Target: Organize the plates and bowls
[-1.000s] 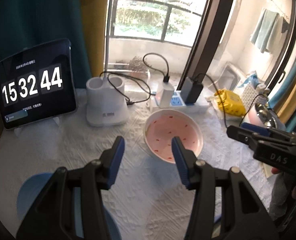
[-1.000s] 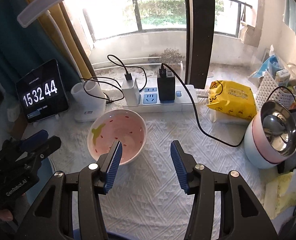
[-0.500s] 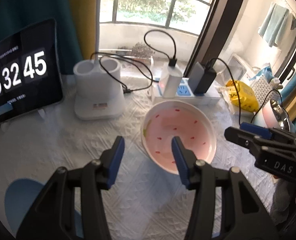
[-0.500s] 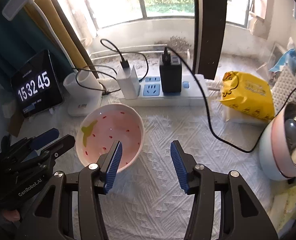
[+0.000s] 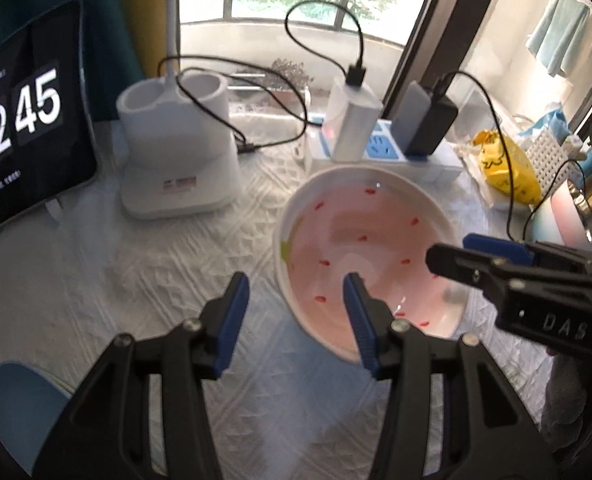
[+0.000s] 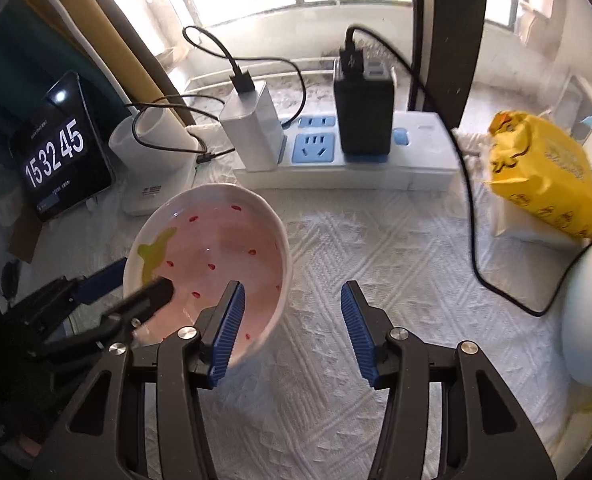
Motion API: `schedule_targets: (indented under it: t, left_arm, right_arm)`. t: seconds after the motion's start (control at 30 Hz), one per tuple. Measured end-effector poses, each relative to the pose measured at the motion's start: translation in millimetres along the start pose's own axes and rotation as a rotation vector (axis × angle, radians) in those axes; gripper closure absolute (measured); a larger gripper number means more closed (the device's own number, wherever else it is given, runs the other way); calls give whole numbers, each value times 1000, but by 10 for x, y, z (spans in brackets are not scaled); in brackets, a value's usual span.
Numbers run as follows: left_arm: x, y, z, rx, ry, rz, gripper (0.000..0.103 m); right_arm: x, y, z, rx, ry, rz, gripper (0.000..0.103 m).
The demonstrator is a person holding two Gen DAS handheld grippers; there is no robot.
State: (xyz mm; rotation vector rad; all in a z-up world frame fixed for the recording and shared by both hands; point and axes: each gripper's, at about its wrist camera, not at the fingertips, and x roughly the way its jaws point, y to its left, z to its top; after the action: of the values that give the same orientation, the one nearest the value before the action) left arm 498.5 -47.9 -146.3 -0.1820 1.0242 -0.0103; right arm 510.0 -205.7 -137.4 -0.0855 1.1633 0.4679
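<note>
Pink bowl (image 6: 212,256) upright, mouth up, round, w/ jaws open either side.

Glossy ceramic bowl (image 5: 365,256), matt textured white cloth (image 6: 395,264), shiny yellow plastic pkt (image 6: 543,184), ribbed blue pads (image 6: 228,330)

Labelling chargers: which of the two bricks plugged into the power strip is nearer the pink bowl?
The white brick, on the strip's tablet-side end, sits closer to the pink bowl; the black brick stands further toward the yellow bag.
</note>
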Motion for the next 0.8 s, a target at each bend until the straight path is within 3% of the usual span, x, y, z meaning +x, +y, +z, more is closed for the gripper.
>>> schedule_targets:
  t: [0.13,0.3,0.63,0.8]
  left_arm:
    - [106,38,-2,-31,37,2,53]
    - [149,69,-5,-39,49,3,53]
    - [252,85,-7,-70,82,-3,54]
    - [255,93,0,-90,78,-29,62]
  right_arm:
    - [52,-39,47,10,8,0,54]
    - [161,-44,69,-11,32,-29,67]
    - [387,42,81,-60,71,12,84]
    - [435,31,73,-63,56,42,89]
